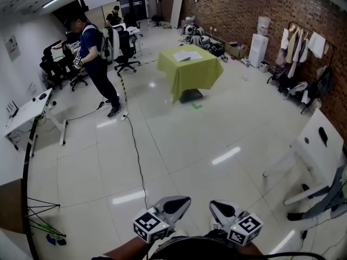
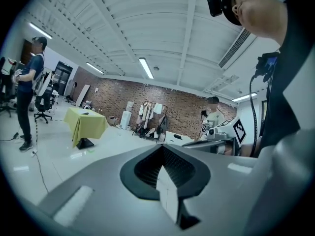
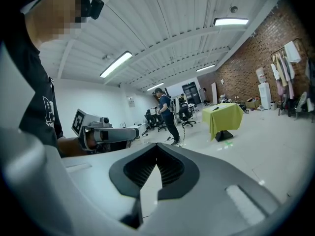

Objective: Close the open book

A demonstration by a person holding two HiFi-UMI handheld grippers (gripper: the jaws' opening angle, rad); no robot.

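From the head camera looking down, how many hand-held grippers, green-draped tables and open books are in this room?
Grey hand-held grippers: 2 (left hand-held gripper, right hand-held gripper)
Table draped in yellow-green cloth: 1
Open white book lying on that table: 1
Total: 4

You've got no words or numbers you can read right now. Your left gripper and right gripper show only black-and-white square markers. The pale print on your shirt may be lettering, but it's too blurred to read.
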